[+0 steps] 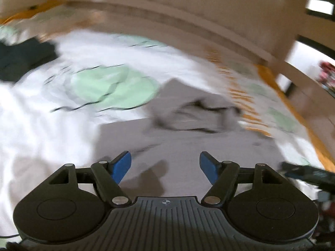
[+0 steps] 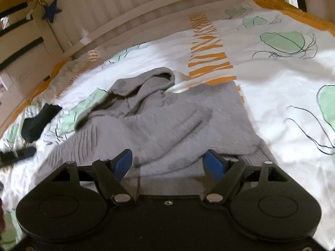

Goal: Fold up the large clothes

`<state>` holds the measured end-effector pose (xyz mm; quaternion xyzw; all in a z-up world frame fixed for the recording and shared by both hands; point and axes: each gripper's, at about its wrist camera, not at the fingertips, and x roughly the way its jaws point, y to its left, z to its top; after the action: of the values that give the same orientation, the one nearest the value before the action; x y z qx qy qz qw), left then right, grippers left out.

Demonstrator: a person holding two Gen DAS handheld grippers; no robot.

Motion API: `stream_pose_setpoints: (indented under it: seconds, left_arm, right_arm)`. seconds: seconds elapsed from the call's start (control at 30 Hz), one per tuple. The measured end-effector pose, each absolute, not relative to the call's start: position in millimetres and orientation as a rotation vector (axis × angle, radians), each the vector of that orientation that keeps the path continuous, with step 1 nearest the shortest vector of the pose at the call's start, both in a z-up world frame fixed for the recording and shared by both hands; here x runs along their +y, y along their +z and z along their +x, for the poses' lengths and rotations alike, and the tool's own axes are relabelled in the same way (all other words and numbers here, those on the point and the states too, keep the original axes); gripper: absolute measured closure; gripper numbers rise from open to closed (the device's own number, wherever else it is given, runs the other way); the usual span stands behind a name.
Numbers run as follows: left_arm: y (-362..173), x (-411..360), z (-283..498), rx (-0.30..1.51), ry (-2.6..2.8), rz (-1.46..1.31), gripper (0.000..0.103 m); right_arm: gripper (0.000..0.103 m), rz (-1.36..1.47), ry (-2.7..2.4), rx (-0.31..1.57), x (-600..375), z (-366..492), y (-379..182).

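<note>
A grey knitted hooded sweater [image 2: 167, 123] lies on the bed, its hood [image 2: 146, 83] at the far end and one sleeve folded across the body. My right gripper [image 2: 168, 163] hovers open over its near hem, nothing between the blue pads. The left wrist view is blurred: the same grey sweater [image 1: 188, 138] spreads below my left gripper [image 1: 165, 165], which stands open with only cloth beneath it. The right gripper's black body shows at that view's right edge [image 1: 305, 173].
A white duvet [image 2: 282, 87] with green blobs and orange stripes covers the bed. A dark garment [image 2: 37, 121] lies at the left, also seen in the left wrist view [image 1: 23, 60]. A white slatted headboard [image 2: 125, 10] bounds the far side; an orange edge [image 1: 297, 113] runs along the right.
</note>
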<state>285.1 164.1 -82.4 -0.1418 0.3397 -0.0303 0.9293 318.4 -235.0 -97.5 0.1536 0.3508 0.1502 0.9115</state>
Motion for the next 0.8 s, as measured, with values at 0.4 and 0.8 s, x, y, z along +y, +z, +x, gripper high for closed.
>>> stream_pose_setpoints:
  seconds: [0.4,0.8]
  left_arm:
    - [-137.3,192.9,287.8,0.812,-0.034,-0.269,0.028]
    - [-142.0,198.2,278.7,0.765,-0.064,-0.308,0.024]
  right_arm:
    - [0.024,0.395,0.200,0.692,-237.3,348.3,-80.8]
    - [0.024,0.447,0.186,0.809,-241.9,380.2,-108.6]
